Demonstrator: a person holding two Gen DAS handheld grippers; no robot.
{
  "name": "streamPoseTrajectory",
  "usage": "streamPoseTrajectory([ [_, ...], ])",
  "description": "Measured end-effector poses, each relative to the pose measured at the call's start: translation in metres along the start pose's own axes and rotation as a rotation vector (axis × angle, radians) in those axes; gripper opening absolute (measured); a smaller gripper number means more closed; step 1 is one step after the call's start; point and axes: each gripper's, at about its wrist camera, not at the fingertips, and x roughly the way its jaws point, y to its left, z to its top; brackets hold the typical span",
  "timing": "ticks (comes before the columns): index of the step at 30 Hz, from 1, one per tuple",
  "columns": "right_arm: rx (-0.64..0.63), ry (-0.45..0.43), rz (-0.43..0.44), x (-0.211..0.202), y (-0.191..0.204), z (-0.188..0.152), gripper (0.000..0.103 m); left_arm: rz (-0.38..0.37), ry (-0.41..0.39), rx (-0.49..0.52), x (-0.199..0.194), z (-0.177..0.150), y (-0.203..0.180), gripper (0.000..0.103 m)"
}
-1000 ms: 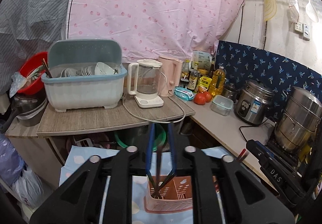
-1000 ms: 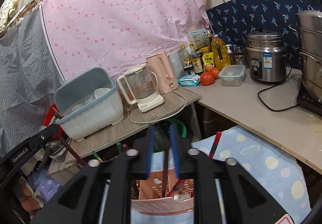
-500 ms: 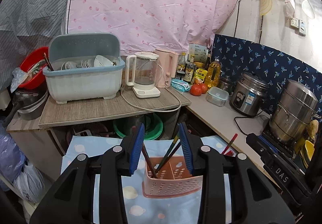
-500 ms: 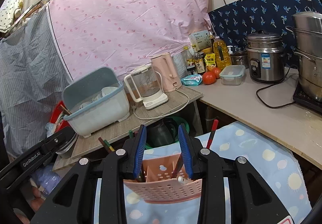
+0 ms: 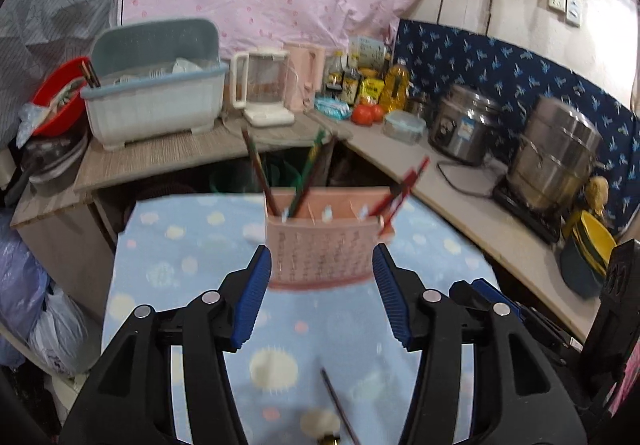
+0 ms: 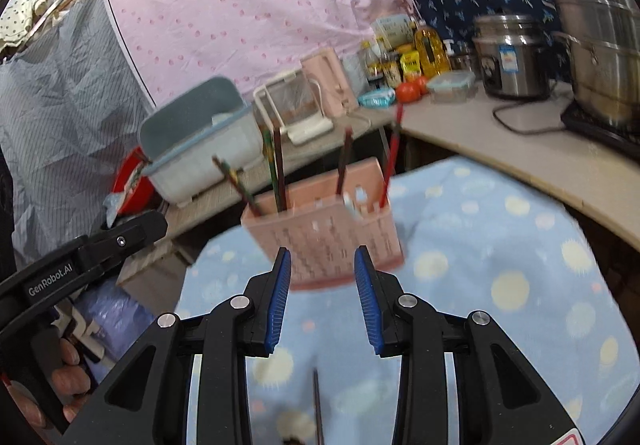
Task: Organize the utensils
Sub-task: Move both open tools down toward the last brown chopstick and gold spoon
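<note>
A pink slotted utensil holder (image 5: pixel 320 245) stands on the blue dotted cloth (image 5: pixel 180 265) with several chopsticks (image 5: pixel 258 177) upright in it, among them red ones (image 5: pixel 404 185) leaning right. My left gripper (image 5: pixel 321 265) sits just short of the holder, its jaws opening with nothing between the blue pads. In the right wrist view the same holder (image 6: pixel 324 237) lies just beyond my right gripper (image 6: pixel 321 261), which is open and empty. One dark chopstick (image 5: pixel 338 409) lies loose on the cloth under the grippers, seen again as a chopstick (image 6: pixel 318 405) in the right view.
Behind the cloth a wooden counter carries a pale dish drainer box (image 5: pixel 156 101), a glass kettle (image 5: pixel 264 85), bottles and tomatoes (image 5: pixel 366 111). A rice cooker (image 5: pixel 460 129) and a steel pot (image 5: pixel 556 153) stand on the right counter. A hand (image 6: pixel 68 369) shows at the left edge.
Both grippers let go of chopsticks into the holder and drew back and down from it. The left jaws spread much wider. The loose chopstick on the cloth has come into view.
</note>
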Motion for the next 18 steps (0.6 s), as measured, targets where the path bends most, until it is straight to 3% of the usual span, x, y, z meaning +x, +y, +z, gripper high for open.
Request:
streamPoseTrajectory([
  [6,0.02,0.113,-0.006,-0.02,-0.014,-0.073,0.033,0.013,0.12,0.018,-0.003,-0.076,-0.005,0.05],
  [12,-0.07,0.202,-0.059,-0.037,-0.01,-0.138,0.033,0.036,0.217,-0.006,-0.008,-0.145,-0.002,0.05],
  [18,-0.159,0.264,-0.073,-0.044,0.0,-0.182,0.033,0.068,0.282,-0.009,-0.014,-0.191,0.003,0.05],
])
